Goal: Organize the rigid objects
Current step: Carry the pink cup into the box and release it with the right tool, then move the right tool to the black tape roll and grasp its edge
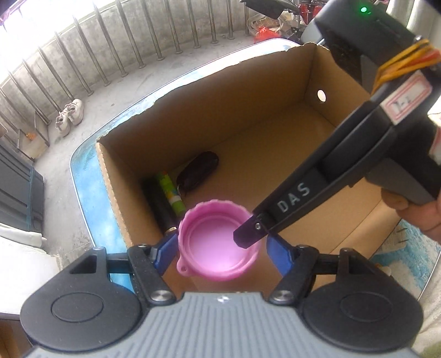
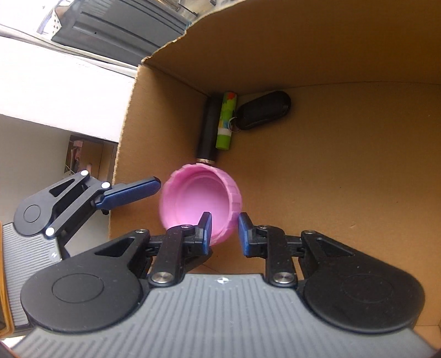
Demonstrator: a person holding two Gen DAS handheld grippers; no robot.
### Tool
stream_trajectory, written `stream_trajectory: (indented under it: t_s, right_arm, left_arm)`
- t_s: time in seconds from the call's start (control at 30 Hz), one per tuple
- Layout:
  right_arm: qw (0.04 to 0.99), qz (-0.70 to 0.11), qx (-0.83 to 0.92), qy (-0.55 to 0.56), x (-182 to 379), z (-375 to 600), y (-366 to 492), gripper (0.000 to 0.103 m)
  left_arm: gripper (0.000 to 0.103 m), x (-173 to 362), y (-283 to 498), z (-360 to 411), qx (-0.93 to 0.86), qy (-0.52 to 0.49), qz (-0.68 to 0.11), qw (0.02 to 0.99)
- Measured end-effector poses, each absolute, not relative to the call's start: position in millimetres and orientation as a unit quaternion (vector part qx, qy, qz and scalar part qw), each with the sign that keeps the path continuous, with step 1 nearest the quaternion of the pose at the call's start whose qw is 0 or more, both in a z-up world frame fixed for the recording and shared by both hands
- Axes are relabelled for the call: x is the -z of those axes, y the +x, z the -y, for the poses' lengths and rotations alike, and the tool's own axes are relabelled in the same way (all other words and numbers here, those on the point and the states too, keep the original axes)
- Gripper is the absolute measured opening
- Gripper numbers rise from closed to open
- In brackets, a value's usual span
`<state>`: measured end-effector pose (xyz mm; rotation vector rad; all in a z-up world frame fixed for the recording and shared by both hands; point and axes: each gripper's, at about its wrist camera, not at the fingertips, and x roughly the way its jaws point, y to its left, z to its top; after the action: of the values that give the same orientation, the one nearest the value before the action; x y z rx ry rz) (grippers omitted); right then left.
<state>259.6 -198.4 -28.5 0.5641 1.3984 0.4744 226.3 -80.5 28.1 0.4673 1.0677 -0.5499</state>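
- Pink screw cap (image 1: 219, 245): held over the cardboard box (image 1: 248, 115), hollow side facing the cameras.
- Right gripper (image 2: 224, 230): clamped on the cap's rim wall.
- Left gripper (image 1: 220, 247): jaws spread, flanking the cap; contact unclear.

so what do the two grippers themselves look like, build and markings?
Both match: ribbed grey body, black round-ended linkage arms with silver screws, blue fingers. Seen from the left gripper, the right gripper has a black handle lettered DAS, a pink-bordered white label, yellow and orange rubber bands and a lit green light. No sleeve shows.
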Motion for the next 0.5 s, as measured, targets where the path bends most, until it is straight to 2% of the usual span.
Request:
stream_trajectory:
  t_s: [0.23, 0.5]
  right_arm:
    - [0.709, -0.611, -0.217, 0.277, 21.2, 202.6, 249.3, 0.023]
    - [0.766, -0.507, -0.238, 0.315, -54.8, 245.2, 183.8, 0.030]
  left_arm:
    - [0.072, -33.6, 222.4, 74.9, 0.268, 0.193, -0.496, 0.803]
    - [0.073, -78.1, 199.3, 49.0, 0.278, 0.127, -0.454, 0.837]
